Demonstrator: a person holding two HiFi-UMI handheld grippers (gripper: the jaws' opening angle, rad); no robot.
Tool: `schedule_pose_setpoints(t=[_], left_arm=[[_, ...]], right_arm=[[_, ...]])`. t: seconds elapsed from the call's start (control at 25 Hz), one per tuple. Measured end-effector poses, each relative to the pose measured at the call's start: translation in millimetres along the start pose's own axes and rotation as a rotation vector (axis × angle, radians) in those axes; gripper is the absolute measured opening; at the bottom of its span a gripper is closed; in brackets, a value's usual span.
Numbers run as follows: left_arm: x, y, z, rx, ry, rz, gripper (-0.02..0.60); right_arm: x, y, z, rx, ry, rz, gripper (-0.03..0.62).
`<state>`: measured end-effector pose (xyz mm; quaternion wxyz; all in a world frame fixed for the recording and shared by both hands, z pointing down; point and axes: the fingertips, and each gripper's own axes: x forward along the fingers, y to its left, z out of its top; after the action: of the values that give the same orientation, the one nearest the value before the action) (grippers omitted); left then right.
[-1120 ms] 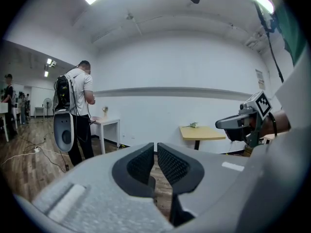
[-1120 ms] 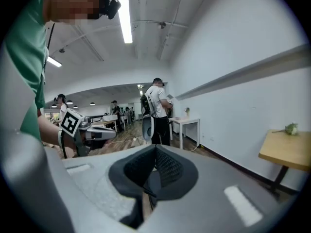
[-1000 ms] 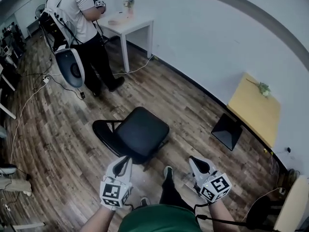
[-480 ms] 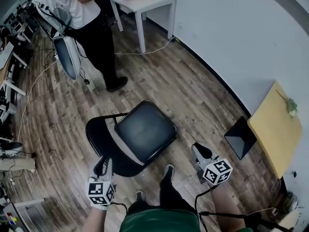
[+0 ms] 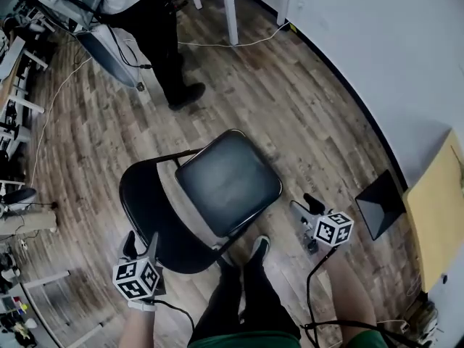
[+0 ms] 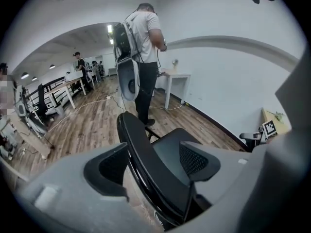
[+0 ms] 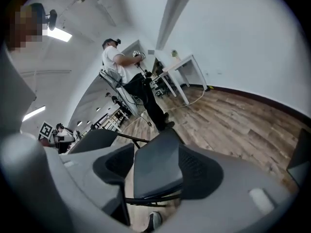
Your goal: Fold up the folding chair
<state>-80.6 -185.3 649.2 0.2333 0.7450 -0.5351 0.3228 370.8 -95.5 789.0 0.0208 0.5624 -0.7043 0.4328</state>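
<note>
The black folding chair stands unfolded on the wood floor, its padded seat in the middle and its curved backrest at the lower left. My left gripper sits by the backrest's top edge with its jaws opening. In the left gripper view the backrest runs through the gap of the left gripper, and neither pad presses on it. My right gripper hangs just right of the seat's front corner, apart from it, jaws opening. The seat shows beyond the right gripper.
A person with gear on the back stands at the top, beside white table legs and a floor cable. A black panel and a yellow board lean at the right wall. My own shoe is under the seat's front.
Both grippers have dropped and spread apart, the left to the backrest, the right to the seat's right side. Their jaws have gone from shut to open. The chair now looks nearer.
</note>
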Motion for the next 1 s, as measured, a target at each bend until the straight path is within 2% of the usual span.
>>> schedule_pose_setpoints(t=[0.08,0.28,0.4,0.56,0.68,0.84,1.0], left_arm=[[12.5,6.7,-5.0,-0.029,0.009,-0.002,0.344],[28.8,21.2,-17.7,-0.184,0.030,-0.012,0.360],[33.0,16.1,-28.5,-0.234,0.050,-0.036,0.371],[44.1,6.5,-35.5,-0.232,0.090,-0.068,0.374],[51.0,4.6,-35.7,-0.224,0.107,-0.052,0.374],[60.6,-4.9,-45.6,-0.258,0.131,-0.071,0.373],[66.0,-4.6,-52.6,-0.247,0.152,-0.073,0.371]], right_arm=[[21.9,-27.5,-16.6,0.047,0.030,-0.012,0.303],[85.8,-88.8,-65.4,0.110,0.155,-0.040,0.335],[118.1,-115.1,-82.6,0.162,0.168,-0.026,0.367],[159.8,-145.7,-97.8,0.228,0.182,0.003,0.401],[188.0,-160.7,-113.1,0.258,0.213,0.037,0.413],[214.6,-170.0,-127.8,0.210,0.299,0.127,0.425],[241.3,-163.7,-137.9,0.175,0.390,0.216,0.425]])
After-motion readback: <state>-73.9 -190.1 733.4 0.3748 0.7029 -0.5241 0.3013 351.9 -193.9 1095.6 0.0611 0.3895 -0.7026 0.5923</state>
